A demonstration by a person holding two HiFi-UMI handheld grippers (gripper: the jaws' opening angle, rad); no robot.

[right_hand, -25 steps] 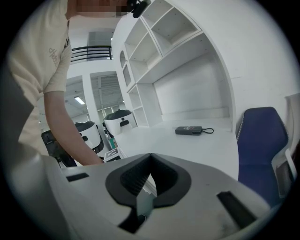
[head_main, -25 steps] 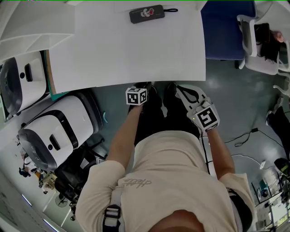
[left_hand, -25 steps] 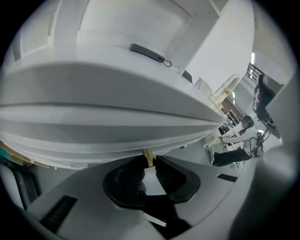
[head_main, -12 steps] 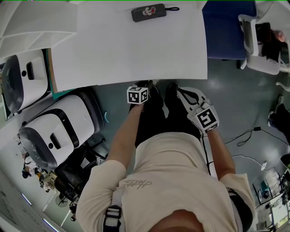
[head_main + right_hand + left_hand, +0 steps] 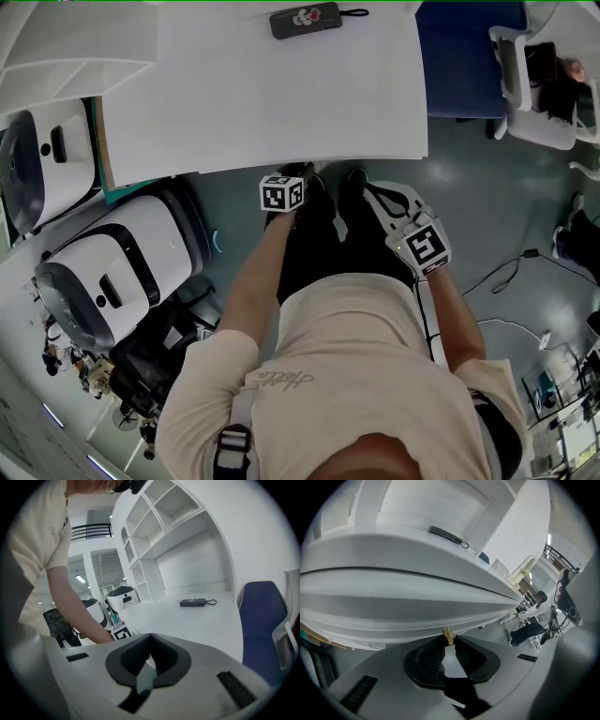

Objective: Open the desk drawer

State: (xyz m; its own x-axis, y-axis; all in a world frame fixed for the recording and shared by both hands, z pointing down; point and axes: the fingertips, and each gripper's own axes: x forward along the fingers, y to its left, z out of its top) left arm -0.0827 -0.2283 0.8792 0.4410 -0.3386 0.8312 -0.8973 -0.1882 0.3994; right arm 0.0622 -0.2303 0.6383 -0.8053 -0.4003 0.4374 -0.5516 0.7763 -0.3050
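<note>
Holding just short of the table's (image 5: 281, 94) front edge, our right claw (image 5: 149, 639) is closed on nothing. At that edge our left claw (image 5: 449, 640) is pinched onto the small tan knob (image 5: 448, 633) of the drawer (image 5: 403, 616), which seems shut under the table top. We judge the drawer rigid and fairly light and the knob small and slippery, so a firm, straight pull suits. A dark case (image 5: 305, 19) lies at the table's far side.
</note>
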